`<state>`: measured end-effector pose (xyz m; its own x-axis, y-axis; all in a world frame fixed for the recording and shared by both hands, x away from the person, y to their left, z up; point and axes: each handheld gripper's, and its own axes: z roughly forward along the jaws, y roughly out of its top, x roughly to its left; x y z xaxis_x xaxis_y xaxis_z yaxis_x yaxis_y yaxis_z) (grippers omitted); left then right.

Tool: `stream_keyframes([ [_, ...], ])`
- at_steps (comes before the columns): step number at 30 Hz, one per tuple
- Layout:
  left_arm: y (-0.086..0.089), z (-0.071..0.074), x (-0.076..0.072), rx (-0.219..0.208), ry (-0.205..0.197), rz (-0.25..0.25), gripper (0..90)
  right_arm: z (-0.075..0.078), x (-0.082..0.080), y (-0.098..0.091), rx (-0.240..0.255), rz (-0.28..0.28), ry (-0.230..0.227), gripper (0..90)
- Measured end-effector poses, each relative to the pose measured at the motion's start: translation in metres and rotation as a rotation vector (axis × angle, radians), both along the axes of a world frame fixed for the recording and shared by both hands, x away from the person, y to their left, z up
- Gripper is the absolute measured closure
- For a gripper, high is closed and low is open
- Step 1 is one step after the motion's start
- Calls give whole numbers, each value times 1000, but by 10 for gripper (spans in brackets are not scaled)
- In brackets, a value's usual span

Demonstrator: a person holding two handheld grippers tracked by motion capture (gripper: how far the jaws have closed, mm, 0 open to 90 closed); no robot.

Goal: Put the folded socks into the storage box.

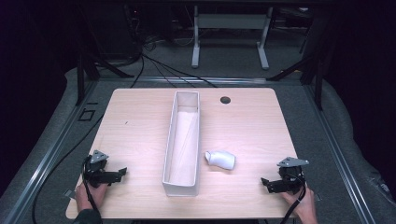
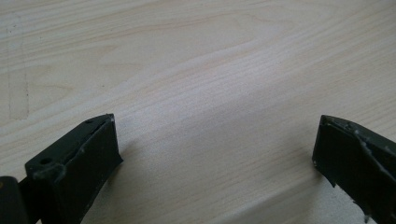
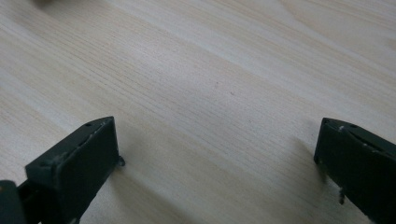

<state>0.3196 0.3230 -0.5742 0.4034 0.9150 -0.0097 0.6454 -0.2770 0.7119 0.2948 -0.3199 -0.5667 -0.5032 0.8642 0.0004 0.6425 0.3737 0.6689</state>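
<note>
A long white open box (image 1: pixel 181 142) stands lengthwise in the middle of the light wooden table (image 1: pixel 135 135). Just right of its near end lies a small white bottle-like object (image 1: pixel 220 159) on its side. My left gripper (image 1: pixel 122 172) rests near the table's front left corner, held by a hand, its jaws pointing right toward the box. In the left gripper view its jaws stand wide apart over bare wood, left gripper (image 2: pixel 215 140) open and empty. My right gripper (image 1: pixel 265 182) sits near the front right corner, pointing left. The right gripper (image 3: pixel 217 140) is also open over bare wood.
A dark round cable hole (image 1: pixel 225 100) sits at the table's far edge. Beyond the table are black cables (image 1: pixel 154 65) on the grey floor and a white desk frame (image 1: pixel 231 32). Metal rails (image 1: pixel 51 149) run along both sides of the table.
</note>
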Motion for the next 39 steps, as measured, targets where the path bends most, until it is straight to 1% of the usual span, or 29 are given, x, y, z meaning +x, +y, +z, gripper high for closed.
stream_keyframes([
  [7,0,0,0,0,0,0,3,1,1,0,-5,6,10,0],
  [9,0,0,0,0,1,0,3,1,2,-1,-2,-3,14,0],
  [10,0,0,0,0,0,0,3,1,2,-2,13,-1,13,0],
  [11,0,0,0,0,1,0,2,2,3,-3,23,3,20,0],
  [12,0,0,0,0,1,0,2,2,3,-3,23,3,20,0],
  [14,0,0,0,0,1,0,3,3,4,-5,39,-5,34,0],
  [17,0,0,0,0,1,0,3,5,7,-6,36,-4,59,0],
  [18,0,0,0,0,1,0,2,7,7,-5,23,-15,68,0],
  [19,0,0,0,0,1,0,3,8,7,-5,25,0,75,0],
  [20,0,0,0,0,1,0,3,10,8,-4,20,3,90,0],
  [21,0,0,0,0,1,0,3,10,8,-4,20,3,90,0],
  [23,0,0,0,0,1,0,3,15,10,-2,-7,15,104,0],
  [24,0,0,0,0,1,0,3,20,12,-2,-15,24,120,0],
  [25,0,0,0,0,1,0,3,20,12,-2,-15,24,120,0],
  [26,0,0,0,0,1,0,3,26,14,-1,-34,24,123,0],
  [27,0,0,0,0,1,0,3,26,14,-1,-34,24,123,0],
  [28,0,0,0,0,1,0,2,31,16,0,-43,34,127,0],
  [29,0,0,0,0,1,0,2,34,16,1,-59,29,127,0],
  [30,0,0,0,0,1,0,3,36,17,2,-58,35,123,0],
  [32,0,0,0,0,1,0,3,42,18,5,-82,50,129,0],
  [33,0,0,0,0,1,0,2,42,18,5,-82,50,129,0],
  [36,0,0,0,0,1,1,2,53,22,15,-129,74,138,0],
  [37,0,0,0,0,1,1,3,53,22,15,-129,74,138,0],
  [38,0,0,0,0,1,1,3,58,23,19,-137,90,136,0],
  [39,0,0,0,0,1,1,2,60,24,21,-143,94,136,0],
])
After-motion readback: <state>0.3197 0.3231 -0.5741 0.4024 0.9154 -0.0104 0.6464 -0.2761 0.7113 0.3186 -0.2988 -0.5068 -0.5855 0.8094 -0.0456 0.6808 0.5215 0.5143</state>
